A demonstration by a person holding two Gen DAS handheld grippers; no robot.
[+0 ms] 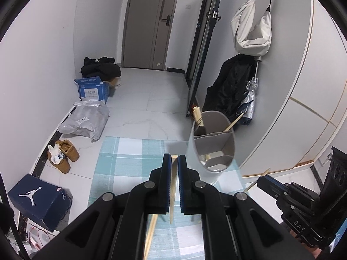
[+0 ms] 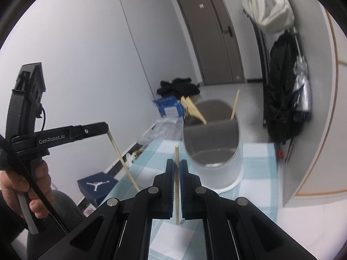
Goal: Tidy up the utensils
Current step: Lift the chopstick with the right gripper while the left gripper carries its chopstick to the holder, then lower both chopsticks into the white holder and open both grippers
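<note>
A grey utensil holder with inner dividers stands on a blue-and-white checked cloth; it also shows in the right wrist view. Several wooden chopsticks lean in its far compartments. My left gripper is shut on a wooden chopstick, just left of the holder; it shows from the side in the right wrist view. My right gripper is shut on another chopstick in front of the holder; it shows at the right of the left wrist view.
The cloth covers a small table. On the floor at left lie a Jordan shoe box, tan boots, a grey parcel bag and a blue box. A white cabinet and hanging black coat stand at right.
</note>
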